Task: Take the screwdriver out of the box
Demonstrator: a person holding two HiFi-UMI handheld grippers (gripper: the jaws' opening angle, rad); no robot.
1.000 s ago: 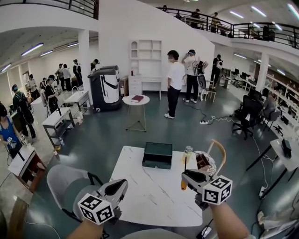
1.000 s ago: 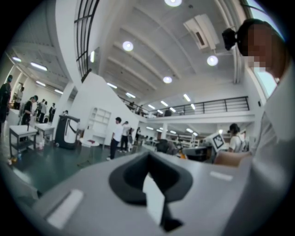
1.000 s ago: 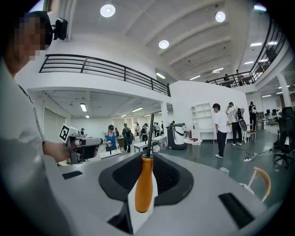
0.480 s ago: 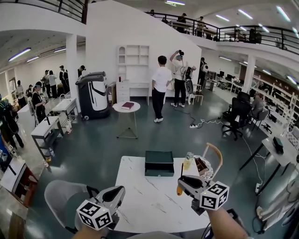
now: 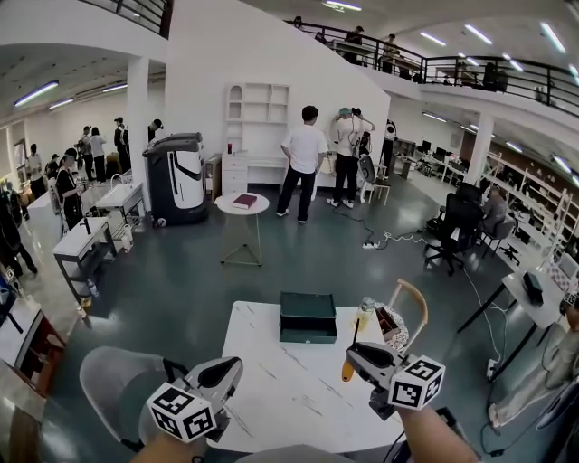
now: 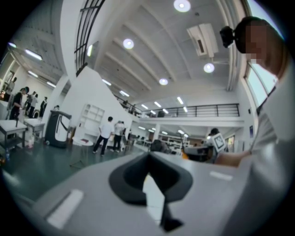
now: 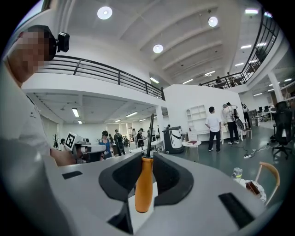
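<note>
Screwdriver (image 7: 144,184) out; slip risk.
Right gripper (image 7: 148,159) clamps only the handle (image 5: 347,369); may pivot loose. Left gripper (image 6: 148,161) jaws together, empty.

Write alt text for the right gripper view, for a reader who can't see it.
The right tool is shut on an orange-handled screwdriver, held upright with its dark shaft pointing up. Behind it lies a large hall with a railed balcony, round ceiling lights and people standing in the distance.
</note>
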